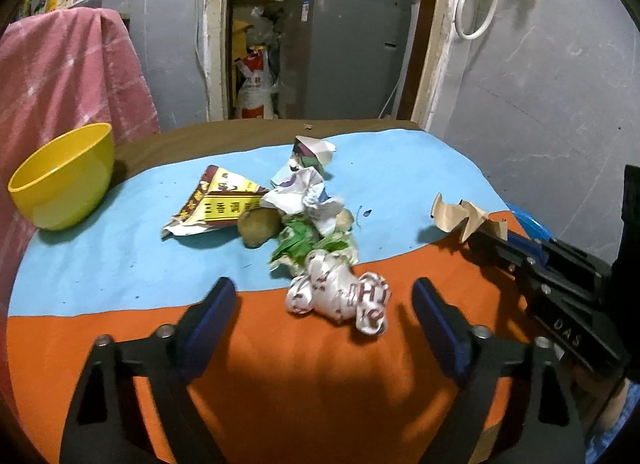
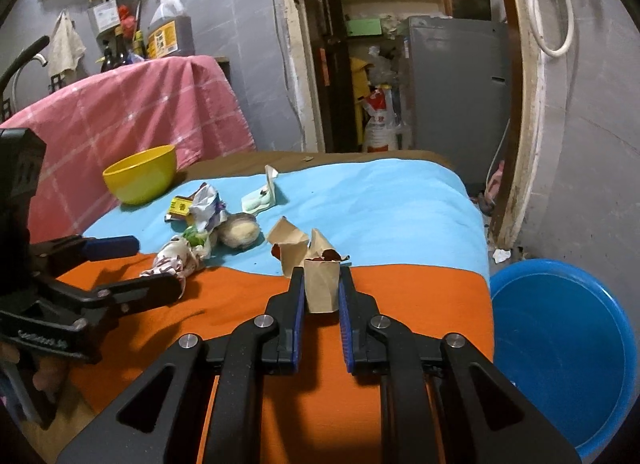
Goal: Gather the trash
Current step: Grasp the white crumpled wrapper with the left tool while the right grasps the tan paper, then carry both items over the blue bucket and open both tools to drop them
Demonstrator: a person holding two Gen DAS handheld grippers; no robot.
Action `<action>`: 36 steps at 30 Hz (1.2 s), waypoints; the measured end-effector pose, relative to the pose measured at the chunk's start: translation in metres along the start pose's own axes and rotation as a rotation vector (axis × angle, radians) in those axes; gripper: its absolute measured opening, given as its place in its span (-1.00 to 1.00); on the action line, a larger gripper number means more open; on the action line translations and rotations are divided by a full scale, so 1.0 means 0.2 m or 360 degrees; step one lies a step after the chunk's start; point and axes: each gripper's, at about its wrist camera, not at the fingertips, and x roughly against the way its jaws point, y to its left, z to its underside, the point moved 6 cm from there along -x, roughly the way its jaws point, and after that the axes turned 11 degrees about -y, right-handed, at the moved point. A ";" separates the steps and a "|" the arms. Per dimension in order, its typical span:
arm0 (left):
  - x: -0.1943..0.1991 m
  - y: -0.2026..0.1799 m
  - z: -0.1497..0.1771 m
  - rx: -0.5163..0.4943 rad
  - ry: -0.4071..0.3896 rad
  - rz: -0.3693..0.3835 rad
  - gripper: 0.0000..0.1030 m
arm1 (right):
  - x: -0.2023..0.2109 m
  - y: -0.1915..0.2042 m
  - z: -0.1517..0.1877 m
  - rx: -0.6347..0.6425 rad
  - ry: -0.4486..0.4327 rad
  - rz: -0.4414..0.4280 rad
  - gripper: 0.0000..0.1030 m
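right jaws pinch brown paper point(image 2: 320, 290) | left jaws spread | blue basin point(image 2: 560, 352) right-view only

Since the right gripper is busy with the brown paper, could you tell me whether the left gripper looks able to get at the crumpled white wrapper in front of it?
Probably yes. The left gripper is open, and the crumpled white wrapper lies on the orange cloth just ahead between its fingers, with nothing between them.
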 end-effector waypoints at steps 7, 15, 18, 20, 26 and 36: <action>-0.01 0.00 0.02 0.0047 0.0059 0.0062 -0.15 | 0.01 -0.01 0.00 -0.0029 -0.0017 -0.0024 -0.75; 0.06 0.01 0.03 0.0087 0.0035 0.0104 -0.40 | 0.03 0.01 -0.01 -0.0042 -0.0046 -0.0065 -0.75; 0.10 -0.01 0.02 0.0084 -0.0024 0.0118 -0.43 | 0.05 0.02 -0.03 -0.0035 -0.0085 -0.0069 -0.75; 0.14 -0.02 0.01 0.0074 -0.0077 0.0131 -0.43 | 0.07 0.01 -0.04 -0.0032 -0.0124 -0.0068 -0.75; 0.22 -0.13 -0.08 0.0030 -0.0261 0.0196 -0.43 | 0.18 -0.01 -0.13 -0.0009 -0.0327 0.0018 -0.75; 0.13 -0.46 -0.30 0.0033 -0.0379 0.0402 -0.43 | 0.44 -0.22 -0.26 -0.0009 -0.0678 0.0329 -0.75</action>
